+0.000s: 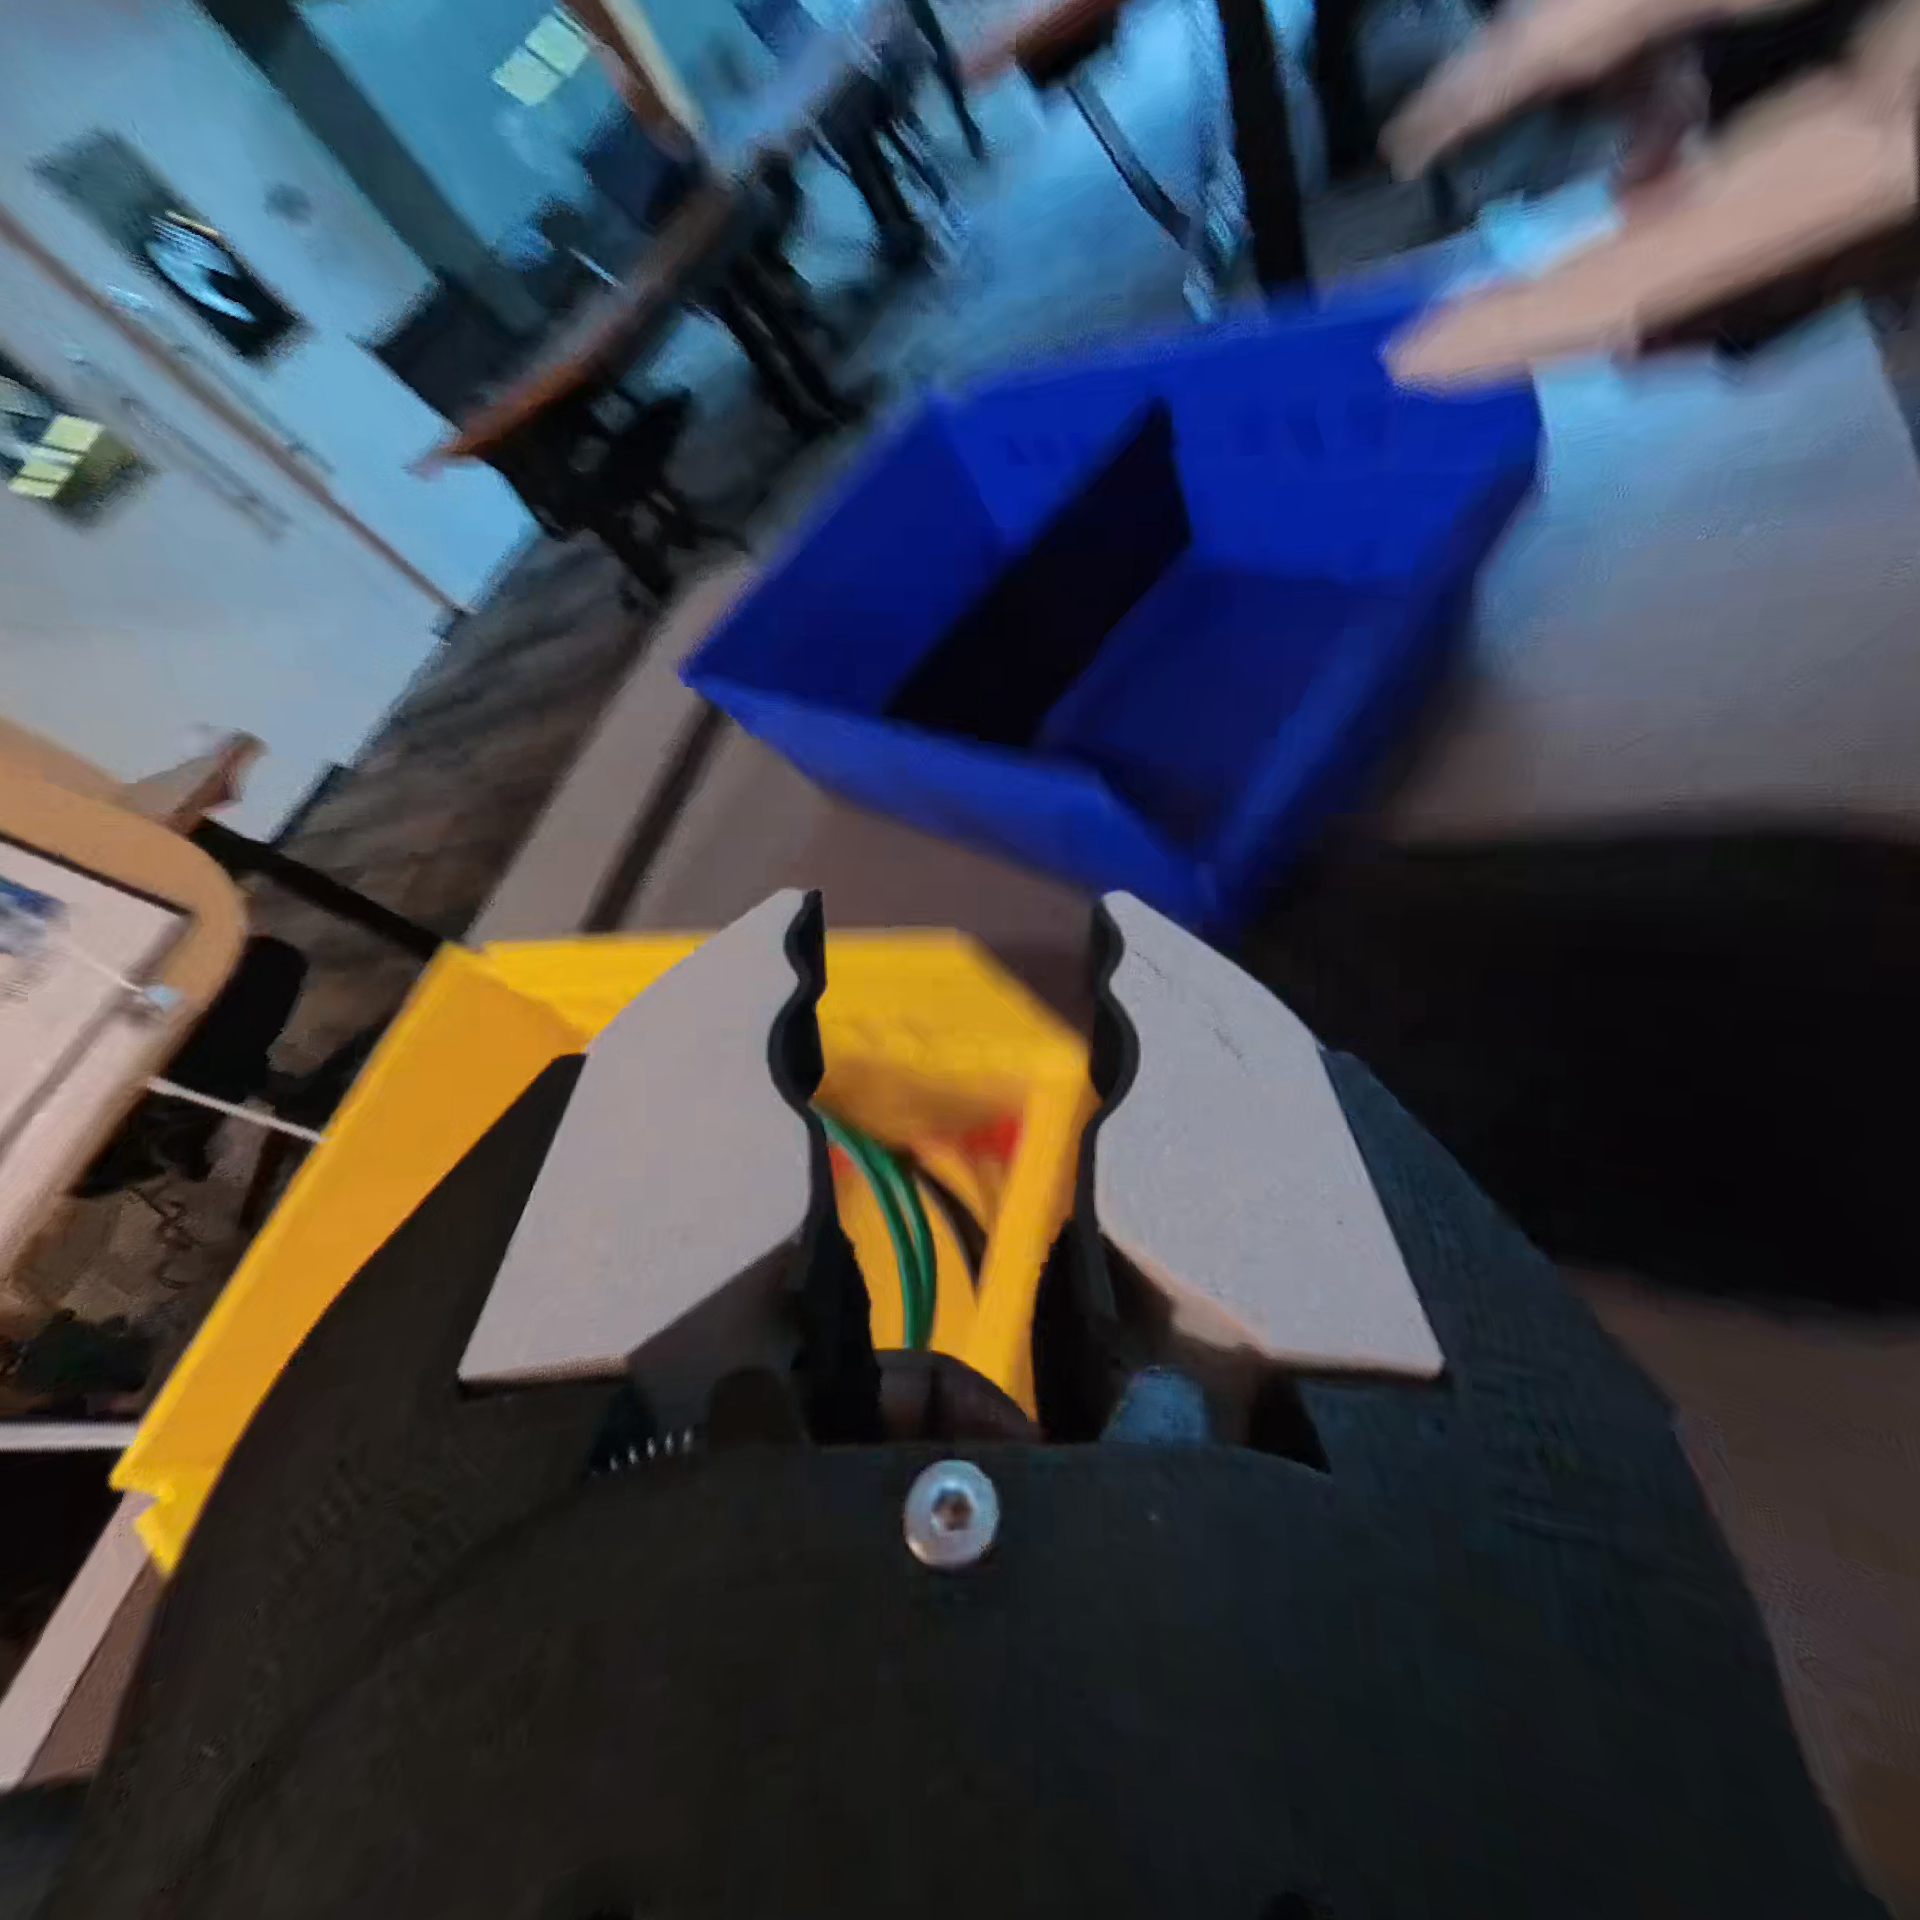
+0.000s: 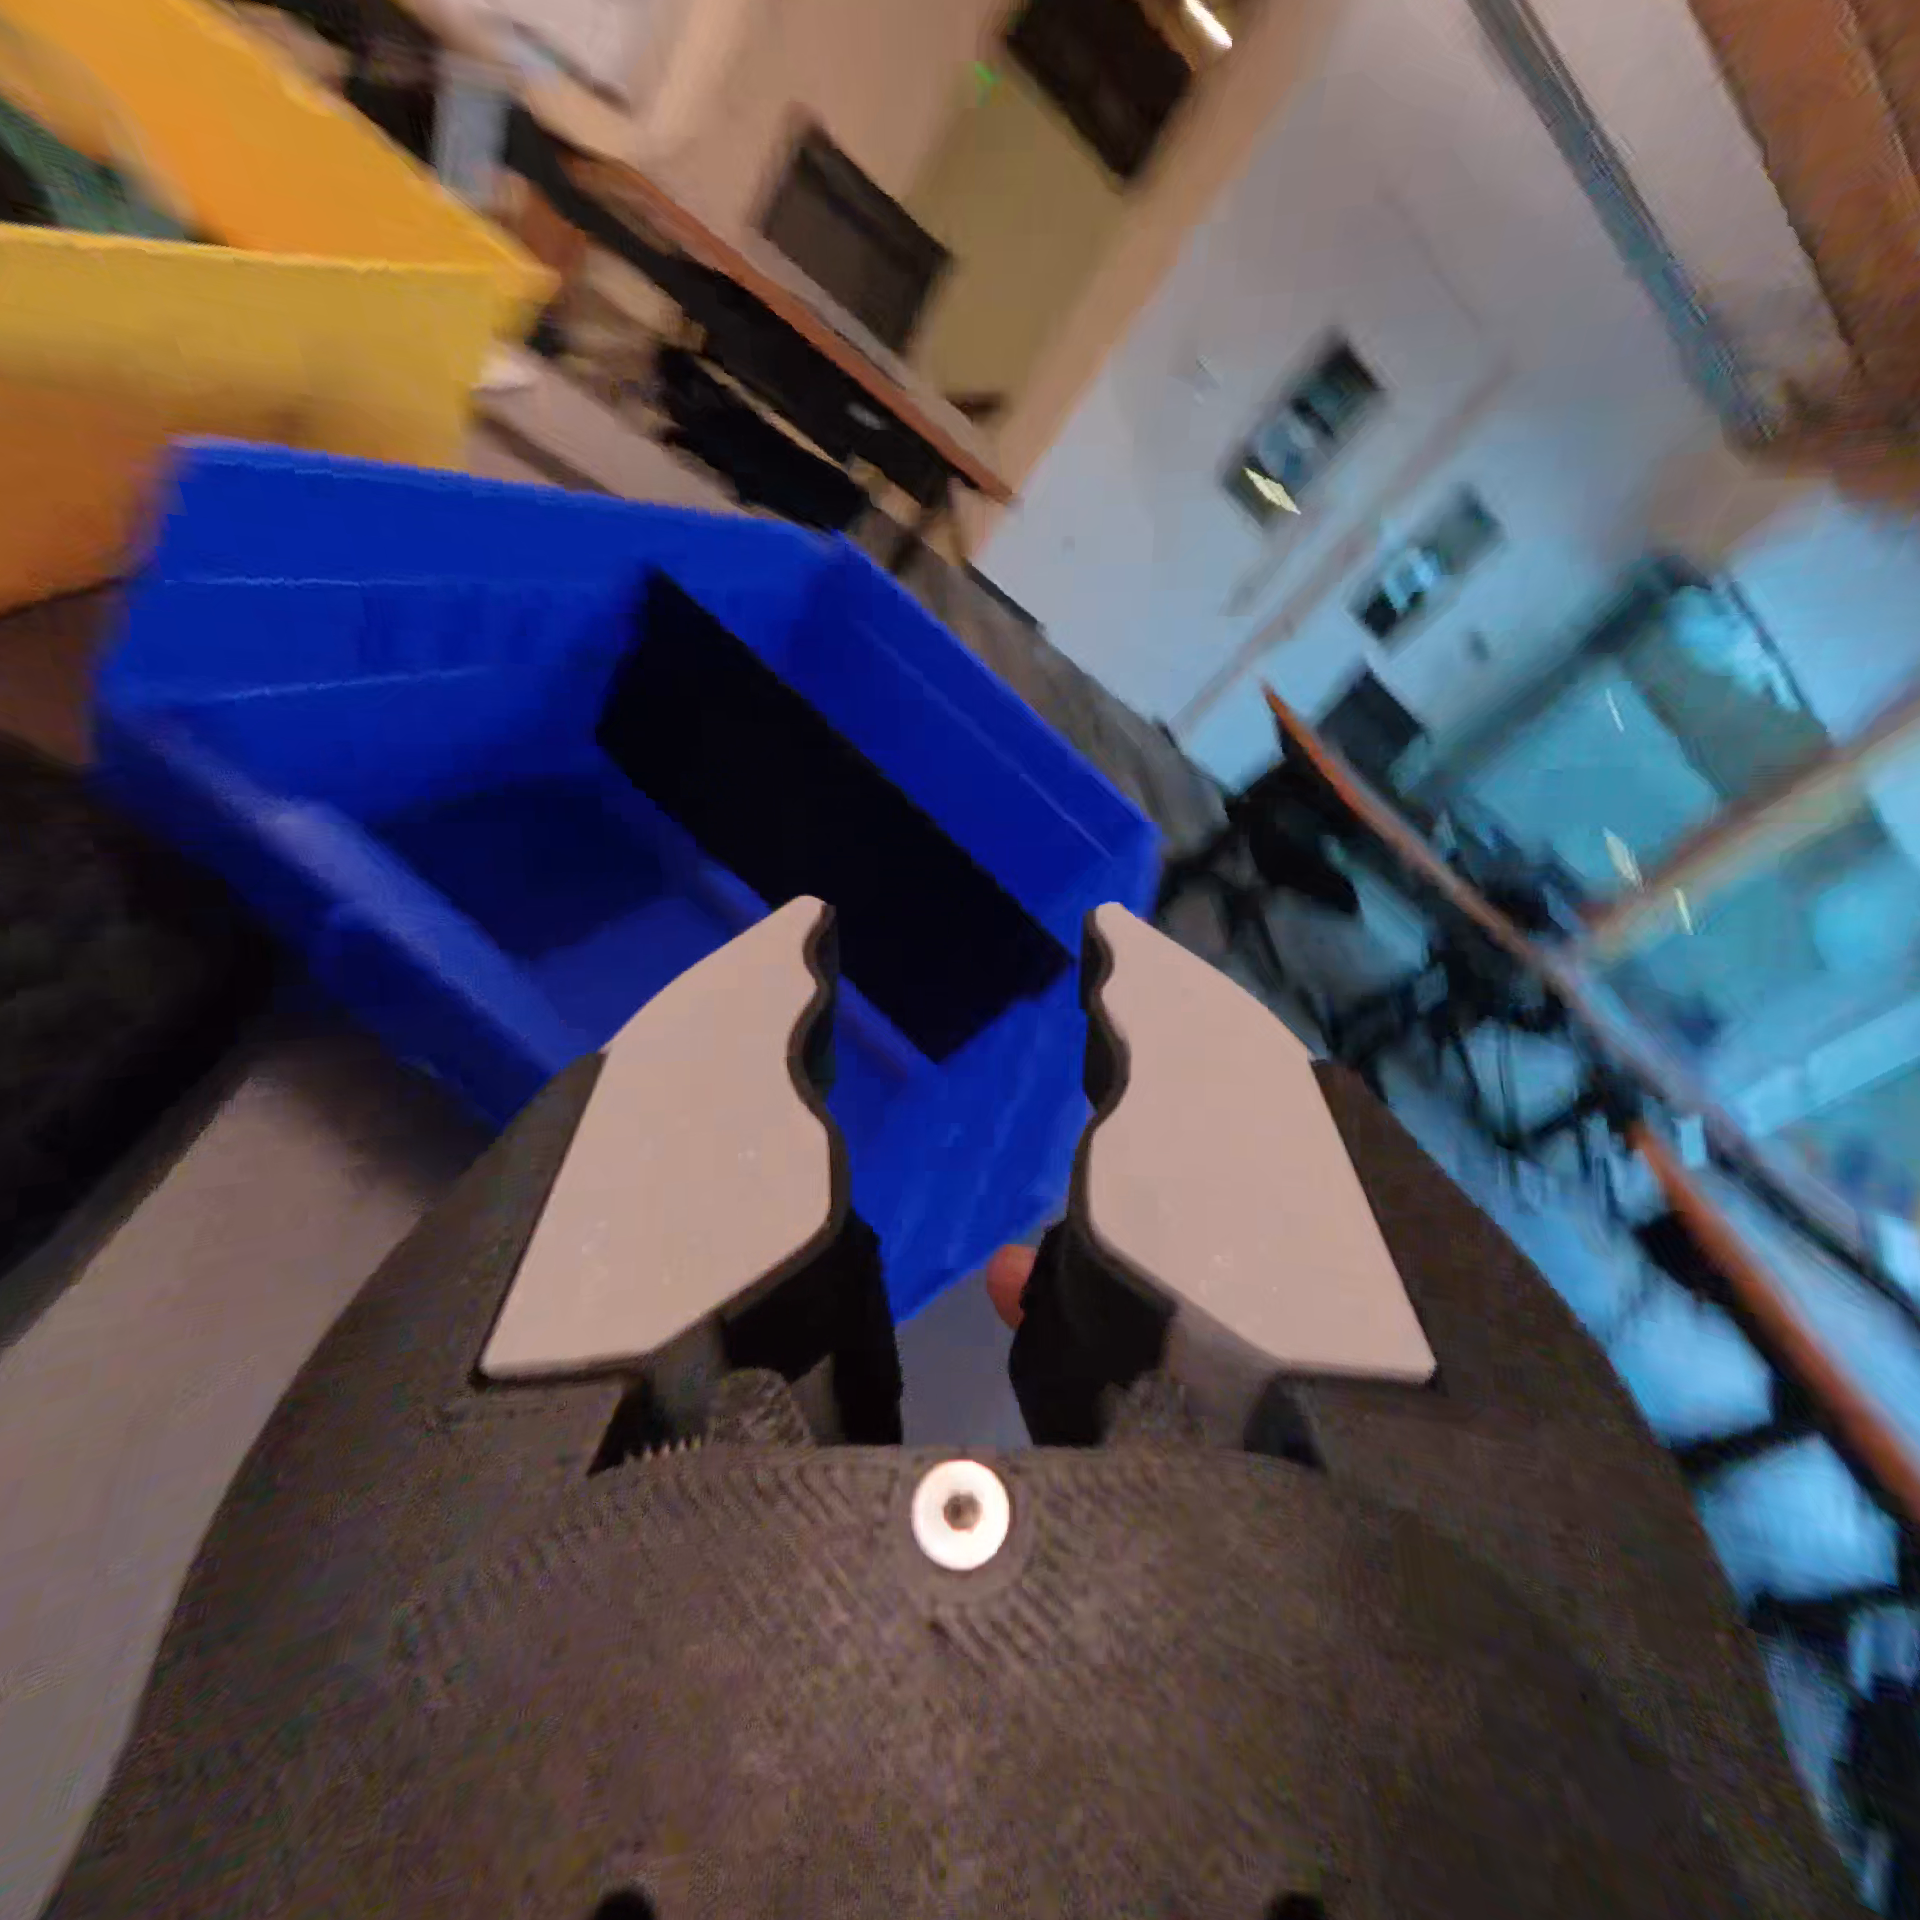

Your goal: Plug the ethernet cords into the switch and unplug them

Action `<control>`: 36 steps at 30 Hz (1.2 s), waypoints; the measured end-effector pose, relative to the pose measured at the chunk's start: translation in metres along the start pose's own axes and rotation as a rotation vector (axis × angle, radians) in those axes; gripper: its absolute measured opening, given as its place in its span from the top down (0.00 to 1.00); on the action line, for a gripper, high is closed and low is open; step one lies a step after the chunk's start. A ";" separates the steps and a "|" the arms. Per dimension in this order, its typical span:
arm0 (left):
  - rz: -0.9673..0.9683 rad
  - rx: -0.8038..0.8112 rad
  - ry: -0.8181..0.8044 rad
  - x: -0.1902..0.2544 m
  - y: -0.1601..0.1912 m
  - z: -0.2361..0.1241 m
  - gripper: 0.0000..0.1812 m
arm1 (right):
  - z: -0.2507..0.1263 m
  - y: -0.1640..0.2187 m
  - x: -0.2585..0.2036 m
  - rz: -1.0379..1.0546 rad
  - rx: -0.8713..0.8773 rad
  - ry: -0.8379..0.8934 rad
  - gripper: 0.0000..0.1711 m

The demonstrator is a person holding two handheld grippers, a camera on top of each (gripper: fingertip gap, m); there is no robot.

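Note:
My left gripper [image 1: 956, 925] is open and empty above a yellow bin [image 1: 416, 1122]. Green, red and dark cords [image 1: 914, 1226] lie in that bin, seen between the fingers. A blue bin [image 1: 1299, 665] beyond it holds a flat black box, likely the switch [image 1: 1049, 603]. My right gripper [image 2: 956, 930] is open and empty, just in front of the blue bin [image 2: 416, 675], where the black switch [image 2: 821, 821] lies slanted inside. Both views are tilted and blurred. The right gripper's pale fingers [image 1: 1683, 218] show at the left wrist view's top right.
The bins stand on a grey table [image 1: 1704, 582]. A black mat or pad [image 1: 1610, 1039] lies on the table right of the left gripper. The yellow bin [image 2: 208, 343] is behind the blue one in the right wrist view. Desks and chairs [image 2: 1455, 935] stand in the room beyond. The left gripper's tips are roughly 20 centimetres from the right gripper's.

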State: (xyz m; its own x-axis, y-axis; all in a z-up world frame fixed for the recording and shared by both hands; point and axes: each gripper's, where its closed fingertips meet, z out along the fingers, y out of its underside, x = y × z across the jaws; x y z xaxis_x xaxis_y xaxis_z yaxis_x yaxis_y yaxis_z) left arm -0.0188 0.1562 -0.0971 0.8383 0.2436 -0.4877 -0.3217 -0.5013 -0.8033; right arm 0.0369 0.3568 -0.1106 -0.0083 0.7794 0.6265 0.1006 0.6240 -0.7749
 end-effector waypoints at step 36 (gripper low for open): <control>-0.200 -0.825 -0.200 -0.046 0.283 -0.258 0.81 | 0.041 0.055 -0.095 -0.285 -0.331 -0.416 0.78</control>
State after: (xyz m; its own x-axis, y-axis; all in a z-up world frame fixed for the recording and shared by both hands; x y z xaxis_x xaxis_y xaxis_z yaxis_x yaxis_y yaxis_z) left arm -0.0349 -0.2109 -0.2133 0.7272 0.4934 -0.4772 0.3095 -0.8563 -0.4136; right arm 0.0027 0.3193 -0.2163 -0.4627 0.5825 0.6683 0.3409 0.8128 -0.4724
